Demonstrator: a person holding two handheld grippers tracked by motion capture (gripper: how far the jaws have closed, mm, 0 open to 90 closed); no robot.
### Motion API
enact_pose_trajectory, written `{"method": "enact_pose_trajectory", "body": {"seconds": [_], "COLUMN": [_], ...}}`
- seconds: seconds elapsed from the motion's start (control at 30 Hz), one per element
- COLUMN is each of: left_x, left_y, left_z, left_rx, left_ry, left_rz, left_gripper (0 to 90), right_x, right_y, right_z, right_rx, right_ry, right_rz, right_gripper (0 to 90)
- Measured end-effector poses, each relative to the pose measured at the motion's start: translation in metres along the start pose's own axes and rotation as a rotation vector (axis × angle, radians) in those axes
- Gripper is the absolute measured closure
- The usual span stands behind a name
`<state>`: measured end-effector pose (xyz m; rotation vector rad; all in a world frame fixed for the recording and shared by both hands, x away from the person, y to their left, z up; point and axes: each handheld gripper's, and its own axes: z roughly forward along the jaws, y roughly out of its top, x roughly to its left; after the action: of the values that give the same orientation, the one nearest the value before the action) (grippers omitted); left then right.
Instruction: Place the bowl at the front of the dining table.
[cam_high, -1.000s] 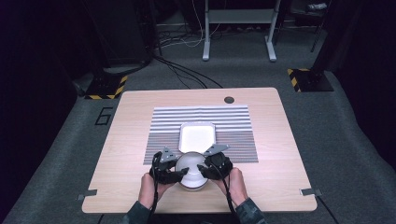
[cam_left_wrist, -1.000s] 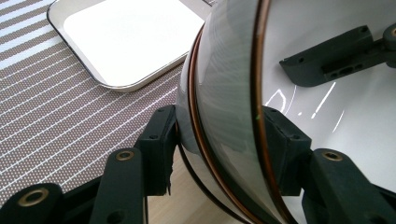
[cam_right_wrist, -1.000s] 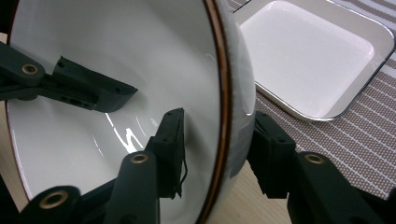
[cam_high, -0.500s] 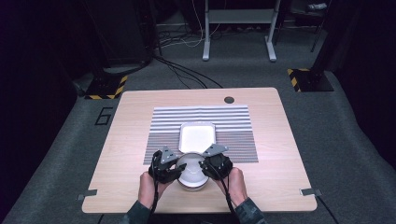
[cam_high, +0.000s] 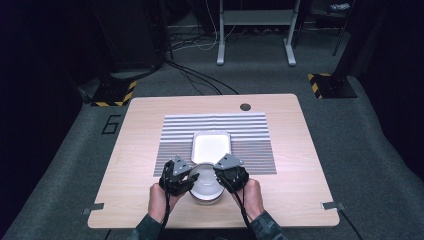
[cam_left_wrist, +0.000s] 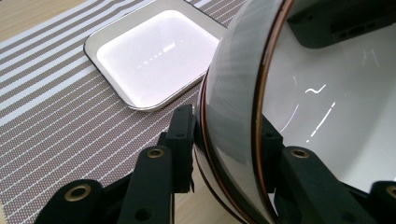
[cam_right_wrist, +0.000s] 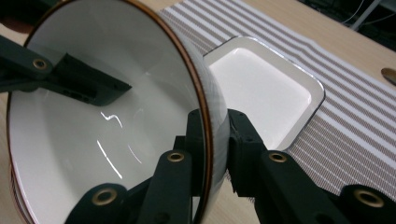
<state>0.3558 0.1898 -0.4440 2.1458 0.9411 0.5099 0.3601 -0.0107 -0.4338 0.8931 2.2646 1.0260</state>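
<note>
Both grippers just closed on bowl rim: left gripper clamps left wall, right gripper clamps right. Hands barely shifted, tray same spot on mat.

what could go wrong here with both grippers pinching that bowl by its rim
1. The left gripper and right gripper, whose jaws have just been closing, each clamp only a thin stretch of the glossy bowl wall, so it may slip or tilt if the hands lift unevenly.
2. The square tray lies right beyond the bowl on the striped mat; a low carry might knock its rim.
</note>
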Motion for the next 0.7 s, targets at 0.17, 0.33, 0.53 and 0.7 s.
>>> {"method": "enact_pose_trajectory", "body": {"seconds": [0.17, 0.33, 0.53, 0.7], "left_x": [0.001, 0.002, 0.002, 0.001], "left_y": [-0.001, 0.000, 0.003, 0.006], "left_z": [-0.001, -0.003, -0.008, -0.013], "left_rx": [-0.003, -0.007, -0.023, -0.051], "left_ry": [-0.007, -0.016, -0.016, -0.001], "left_rz": [-0.008, -0.007, -0.004, 0.011], "left_gripper": [67.7, 67.8, 69.1, 73.0], "right_x": [0.003, 0.005, 0.007, 0.008], "right_y": [0.001, 0.002, 0.005, 0.007], "right_z": [-0.001, -0.003, -0.007, -0.009], "right_rx": [-0.017, -0.037, -0.075, -0.104], "right_ry": [-0.011, -0.020, -0.031, -0.040], "right_rz": [-0.023, -0.051, -0.069, -0.084], "right_gripper": [81.5, 81.4, 81.6, 81.5]}}
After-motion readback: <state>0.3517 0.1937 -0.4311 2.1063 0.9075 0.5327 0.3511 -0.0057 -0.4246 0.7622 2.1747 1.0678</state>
